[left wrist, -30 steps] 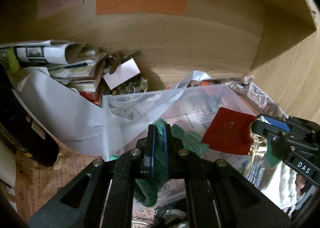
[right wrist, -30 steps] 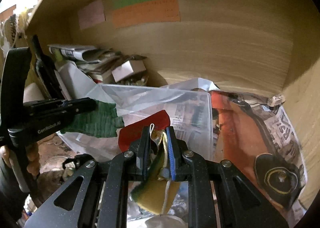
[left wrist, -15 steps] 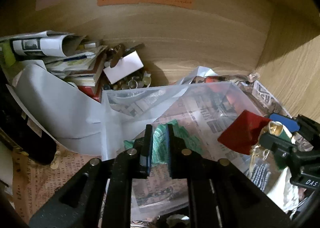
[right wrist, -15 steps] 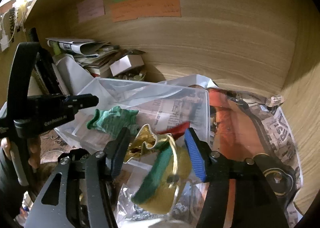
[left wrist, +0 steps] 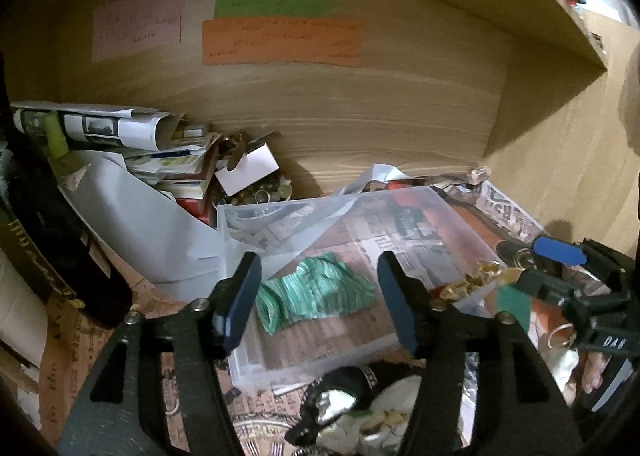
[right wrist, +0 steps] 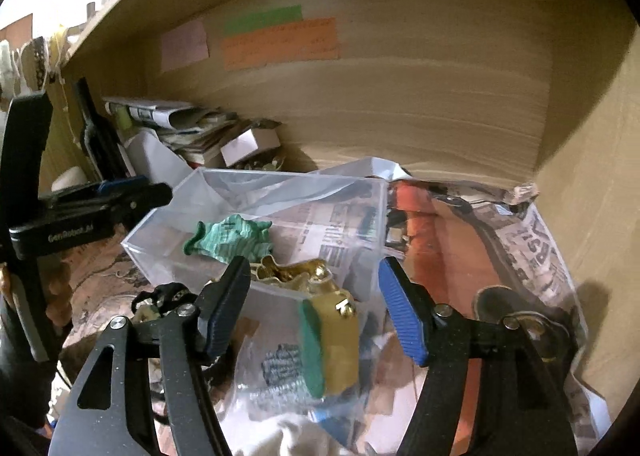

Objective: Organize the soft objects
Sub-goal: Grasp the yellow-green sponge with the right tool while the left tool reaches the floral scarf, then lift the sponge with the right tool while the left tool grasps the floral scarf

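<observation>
The green knitted cloth (left wrist: pixel 316 294) now lies loose on the floor of the clear plastic bin (left wrist: pixel 296 212), toward the bin's left side. 1 second ago the left claw (left wrist: pixel 318 298) was clamped on it; half a second ago its pads had begun to part, and now they stand wide apart with the cloth lying free below and between them. So the left side's drop is done.

The gold and green pouch (right wrist: pixel 326 340) has gone the same way. 1 second ago the right claw (right wrist: pixel 316 306) pinched it shut; now that claw gapes open and grips nothing. The pouch hangs over the bin's near wall, its crinkled gold top inside and its green-edged body draped outside against the wall, so it looks only half delivered. In the right wrist view its top sits just beside the cloth.

I judge that 2 soft items have reached the bin, and the pouch may need a nudge inward or it could slide out. Both claws are free for the next pick from the clutter on the newspaper-lined shelf (right wrist: pixel 532 240).
</observation>
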A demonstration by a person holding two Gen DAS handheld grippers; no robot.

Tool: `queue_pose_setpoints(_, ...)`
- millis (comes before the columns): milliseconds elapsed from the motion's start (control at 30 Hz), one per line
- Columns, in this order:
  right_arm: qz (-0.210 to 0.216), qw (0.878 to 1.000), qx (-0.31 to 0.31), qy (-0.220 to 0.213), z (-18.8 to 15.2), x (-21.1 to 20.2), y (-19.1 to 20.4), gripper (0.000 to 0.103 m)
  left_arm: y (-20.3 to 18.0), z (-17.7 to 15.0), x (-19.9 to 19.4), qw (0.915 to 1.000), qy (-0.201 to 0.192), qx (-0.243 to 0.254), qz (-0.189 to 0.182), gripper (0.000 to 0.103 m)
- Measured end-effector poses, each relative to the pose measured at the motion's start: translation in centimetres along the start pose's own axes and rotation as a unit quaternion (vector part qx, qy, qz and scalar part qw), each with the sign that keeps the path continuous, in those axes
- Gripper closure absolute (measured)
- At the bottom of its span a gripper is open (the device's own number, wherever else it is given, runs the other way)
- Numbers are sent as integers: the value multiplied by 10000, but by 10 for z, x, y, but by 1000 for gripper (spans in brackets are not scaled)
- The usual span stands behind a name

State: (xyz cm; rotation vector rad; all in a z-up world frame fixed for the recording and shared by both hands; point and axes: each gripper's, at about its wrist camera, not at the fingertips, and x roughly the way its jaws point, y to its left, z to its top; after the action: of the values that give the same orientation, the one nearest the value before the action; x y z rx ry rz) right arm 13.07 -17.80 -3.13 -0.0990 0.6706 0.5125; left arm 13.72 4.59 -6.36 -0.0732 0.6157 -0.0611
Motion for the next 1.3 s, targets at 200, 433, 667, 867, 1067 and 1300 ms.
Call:
queue_pose_setpoints(200,-194,9997,87,-107,-13,-11,-6,33,-8,-18,-13,10000,9,15,-66,32)
queue_pose_setpoints(433,-100,9992,335,193,-33,3,-17,33,-12,-48,-15,9994,289,-10,-178,22)
queue_pose_setpoints(667,-164,9976,470,476,-43,21,-28,45,-16,-75,-7,9977,651,-28,-186,22)
queue_pose_setpoints(867,-56,9955,766,560,-49,25,-41,76,-16,-87,1,9964,802,-131,-256,24)
queue_pose_setpoints(1067,-129,9966,760,296,-47,11,-43,77,-22,-90,1,9957,847,-76,-365,44)
queue_pose_setpoints(1300,-110,9964,834,-21,-45,-10,-43,77,-29,-100,2,9939,1005,212,-409,76)
